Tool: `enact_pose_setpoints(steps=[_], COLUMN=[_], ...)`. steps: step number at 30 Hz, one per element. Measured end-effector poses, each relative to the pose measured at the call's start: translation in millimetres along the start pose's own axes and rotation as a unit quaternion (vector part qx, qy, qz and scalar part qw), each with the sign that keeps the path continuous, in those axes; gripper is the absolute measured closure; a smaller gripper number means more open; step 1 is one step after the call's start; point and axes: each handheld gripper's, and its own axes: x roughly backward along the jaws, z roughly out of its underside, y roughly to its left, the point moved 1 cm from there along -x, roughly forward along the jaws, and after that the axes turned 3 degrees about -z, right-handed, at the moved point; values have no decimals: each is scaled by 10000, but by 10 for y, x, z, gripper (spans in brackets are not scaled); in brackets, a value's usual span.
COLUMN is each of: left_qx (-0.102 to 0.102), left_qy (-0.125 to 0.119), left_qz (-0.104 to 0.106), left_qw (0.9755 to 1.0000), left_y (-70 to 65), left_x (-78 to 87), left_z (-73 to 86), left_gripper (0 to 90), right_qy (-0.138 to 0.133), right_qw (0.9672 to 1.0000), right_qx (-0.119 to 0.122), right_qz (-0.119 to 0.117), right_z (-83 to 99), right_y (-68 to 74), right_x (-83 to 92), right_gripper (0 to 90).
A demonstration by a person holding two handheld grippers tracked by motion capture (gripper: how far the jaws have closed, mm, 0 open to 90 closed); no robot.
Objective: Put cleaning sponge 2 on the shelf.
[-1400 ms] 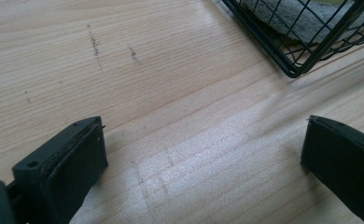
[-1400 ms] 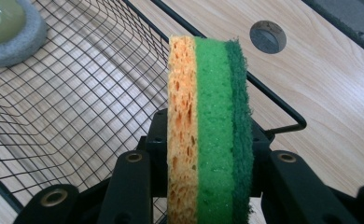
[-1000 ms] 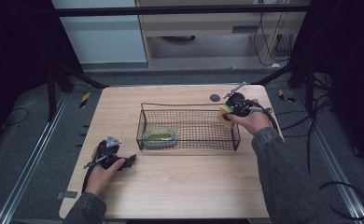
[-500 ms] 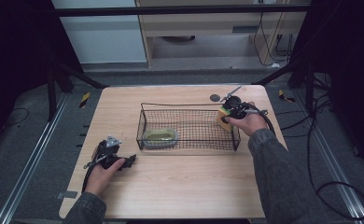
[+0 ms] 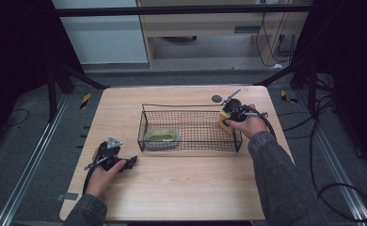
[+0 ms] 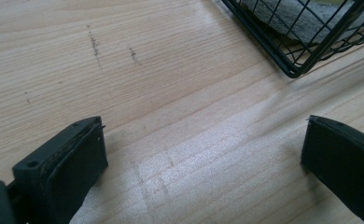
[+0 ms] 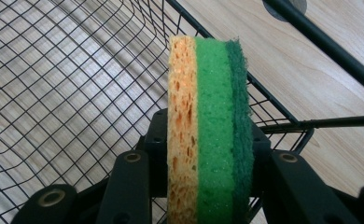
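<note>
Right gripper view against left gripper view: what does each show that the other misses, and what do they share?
Right gripper view: the right gripper clamps a sponge layered orange, light green and dark green, held on edge above the basket's mesh floor. Left gripper view: the left gripper, its jaws wide apart with bare table between them, and a greyish sponge behind the wires. Both: the black wire basket and light wood tabletop.

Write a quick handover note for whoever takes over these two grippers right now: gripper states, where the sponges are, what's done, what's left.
Right gripper: shut on the layered sponge, held on edge over the right end of the wire basket.
Left gripper: open, holding nothing, resting on the table left of the basket.
Done: one green sponge already lies in the basket's left end.
Left: likely lower the layered sponge into the basket and release it.
</note>
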Motion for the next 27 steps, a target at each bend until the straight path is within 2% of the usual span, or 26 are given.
enact_pose_setpoints(steps=[8,14,17,22,27], left_qx=[1,0,0,0,-1], left_qy=[0,0,0,-1,1], left_qz=[0,0,1,0,1], left_qw=[10000,10000,10000,10000,10000], left_y=[0,0,0,0,0], left_x=[0,0,0,0,0], left_z=[0,0,0,0,0], left_gripper=[0,0,0,0,0], right_qy=[-12,-95,-171,-256,-318], right_qw=[10000,9999,9998,9996,9994], right_qx=[3,21,27,20,74], right_qz=[45,93,97,85,72], right_z=[-3,-10,-11,-20,-26], right_y=[13,38,76,100,138], right_x=[26,91,138,203,266], right_gripper=[583,576,538,524,563])
